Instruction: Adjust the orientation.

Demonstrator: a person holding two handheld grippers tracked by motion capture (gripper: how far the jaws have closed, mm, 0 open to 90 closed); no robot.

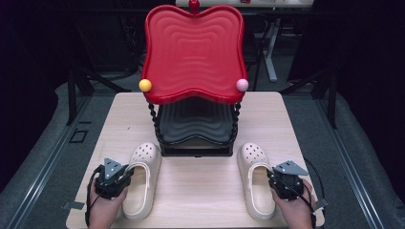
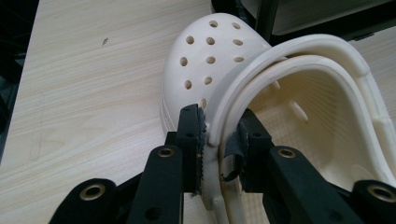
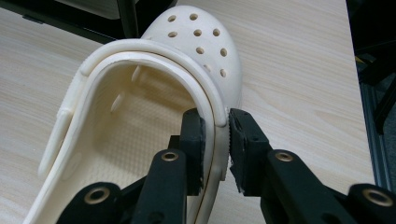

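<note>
Left gripper (image 2: 216,135) clamped on left clog's (image 1: 142,179) outer wall, right gripper (image 3: 216,140) clamped on right clog's (image 1: 255,183) outer wall, both clogs lay before the two-tier rack (image 1: 193,138).

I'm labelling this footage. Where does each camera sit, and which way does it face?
High view: above the table's near edge, facing forward and down; forearms, left tool, right tool.
Left gripper view: on that tool, along its jaws clamping the left clog's sidewall.
Right gripper view: same, on the right clog.
Shared: both clogs appear from above too.
</note>
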